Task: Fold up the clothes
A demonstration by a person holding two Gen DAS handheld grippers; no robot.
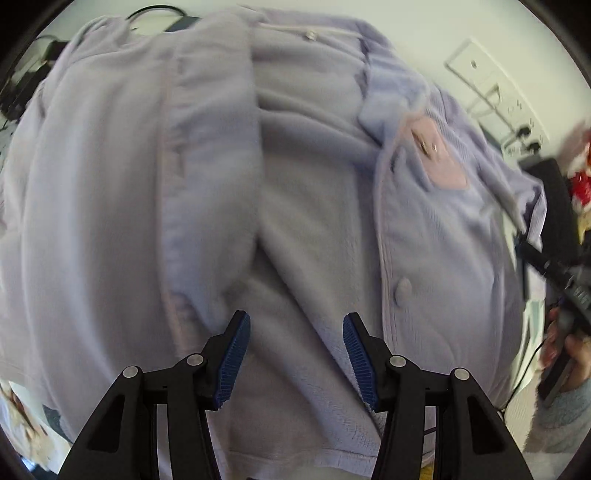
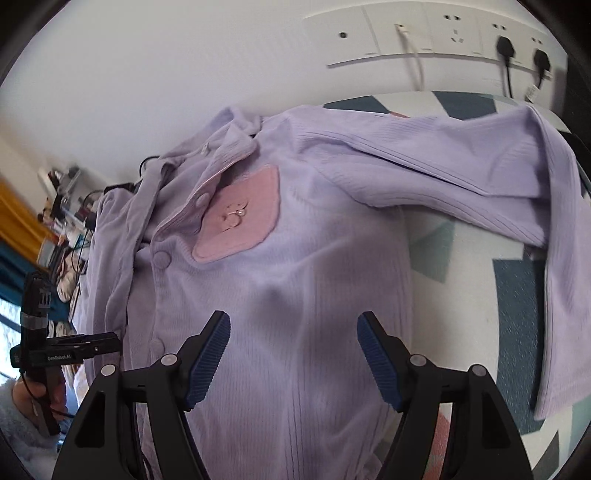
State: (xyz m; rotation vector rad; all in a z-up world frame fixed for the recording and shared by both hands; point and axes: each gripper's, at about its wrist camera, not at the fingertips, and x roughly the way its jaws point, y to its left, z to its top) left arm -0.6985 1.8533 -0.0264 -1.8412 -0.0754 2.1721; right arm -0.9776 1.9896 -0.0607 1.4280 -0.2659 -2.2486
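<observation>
One lilac button-front pyjama top (image 2: 303, 258) lies spread on a patterned surface (image 2: 517, 295), front open, with one pink chest pocket (image 2: 240, 221) and three buttons seen — perhaps more hidden. Left gripper (image 1: 295, 354) and right gripper (image 2: 293, 354) both hang at 6 o'clock, jaws apart, gripping nothing. One sleeve (image 2: 480, 177) stretches toward 2 o'clock.

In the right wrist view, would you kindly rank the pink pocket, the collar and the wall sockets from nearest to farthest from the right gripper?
From the right gripper, which hangs open over the purple top:
1. Pink pocket, just beyond the fingers, slightly left.
2. Collar, past the pocket at the garment's far end.
3. Wall sockets, on the wall, upper right.
</observation>
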